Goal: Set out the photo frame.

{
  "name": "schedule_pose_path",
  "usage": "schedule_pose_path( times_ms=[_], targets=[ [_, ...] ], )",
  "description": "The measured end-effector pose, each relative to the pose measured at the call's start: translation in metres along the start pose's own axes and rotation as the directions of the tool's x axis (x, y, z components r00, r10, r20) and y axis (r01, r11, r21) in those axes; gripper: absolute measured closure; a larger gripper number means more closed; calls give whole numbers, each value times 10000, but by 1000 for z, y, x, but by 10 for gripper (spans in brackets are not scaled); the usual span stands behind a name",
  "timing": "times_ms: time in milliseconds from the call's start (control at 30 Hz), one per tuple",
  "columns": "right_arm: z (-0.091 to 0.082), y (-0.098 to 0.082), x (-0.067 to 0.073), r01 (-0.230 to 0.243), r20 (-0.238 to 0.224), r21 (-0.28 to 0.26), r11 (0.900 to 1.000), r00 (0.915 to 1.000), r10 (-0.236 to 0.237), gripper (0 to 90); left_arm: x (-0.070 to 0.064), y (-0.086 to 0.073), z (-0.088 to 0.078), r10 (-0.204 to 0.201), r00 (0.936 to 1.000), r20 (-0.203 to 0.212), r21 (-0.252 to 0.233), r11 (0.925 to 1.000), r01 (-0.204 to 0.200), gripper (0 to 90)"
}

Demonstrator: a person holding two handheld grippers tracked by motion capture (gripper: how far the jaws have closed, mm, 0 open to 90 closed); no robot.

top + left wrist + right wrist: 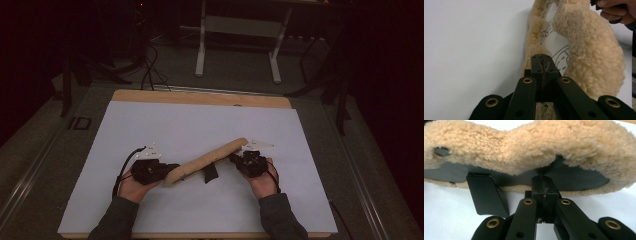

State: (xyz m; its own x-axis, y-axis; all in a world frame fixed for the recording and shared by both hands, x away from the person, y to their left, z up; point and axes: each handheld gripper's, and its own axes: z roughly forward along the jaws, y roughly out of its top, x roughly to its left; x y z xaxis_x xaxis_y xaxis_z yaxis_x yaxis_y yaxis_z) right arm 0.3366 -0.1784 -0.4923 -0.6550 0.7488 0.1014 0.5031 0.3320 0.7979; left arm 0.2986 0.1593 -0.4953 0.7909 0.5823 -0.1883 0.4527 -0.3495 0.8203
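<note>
Both grippers pinched a fleece strap [207,161]: left gripper [167,172] at its near end, right gripper [235,159] at its far end.

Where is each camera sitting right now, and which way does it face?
High view: above the person's side, looking forward and down on the white table; forearms and both hands show.
Left gripper view: on the left tool, looking along its shut jaws at the fleece strip.
Right gripper view: on the right tool, facing the strip's dark underside.
All three share the strip.
</note>
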Motion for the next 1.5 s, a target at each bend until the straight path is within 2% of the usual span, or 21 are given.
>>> schedule_pose_path(
  times_ms=[500, 1500],
  targets=[
    [5, 3, 0, -86, 10, 64, 9999, 10000, 86, 898, -7, 2, 7, 178, 9997, 137, 180, 9997, -181, 900],
    [9, 12, 12, 148, -211, 18, 9999, 9997, -147, 898, -20, 7, 19, 463, 9954, 837, 290, 9984, -489, 900]
  ],
)
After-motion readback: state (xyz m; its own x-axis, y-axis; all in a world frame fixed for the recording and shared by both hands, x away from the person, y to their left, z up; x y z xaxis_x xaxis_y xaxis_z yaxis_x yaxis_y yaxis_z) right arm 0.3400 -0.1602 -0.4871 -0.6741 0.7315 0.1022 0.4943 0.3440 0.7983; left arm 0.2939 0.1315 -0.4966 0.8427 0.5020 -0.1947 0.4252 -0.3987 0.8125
